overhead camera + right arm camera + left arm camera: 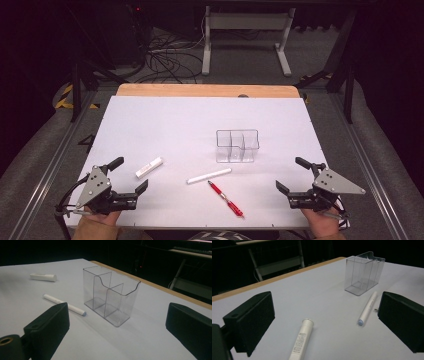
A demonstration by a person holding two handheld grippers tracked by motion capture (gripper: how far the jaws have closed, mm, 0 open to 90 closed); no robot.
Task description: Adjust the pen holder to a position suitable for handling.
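Both claws spread wide, empty, hovering at near edge of surface (150,115). Left claw (129,175) faces white tube (149,167); white pen (209,175) and red pen (226,198) lie mid-surface, clear organizer (237,145) beyond (three compartments, empty). Right claw (290,174) nearest red pen. Advice: straddle barrel crosswise, at middle, before squeezing.

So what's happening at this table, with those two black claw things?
A person holds a two-jaw gripper in each hand at the near edge of a white table. The left gripper and right gripper are both open and hold nothing. Between them lie a short white tube, a white pen and a red pen. A clear plastic organizer with compartments stands empty farther back. Nothing has been picked up yet.
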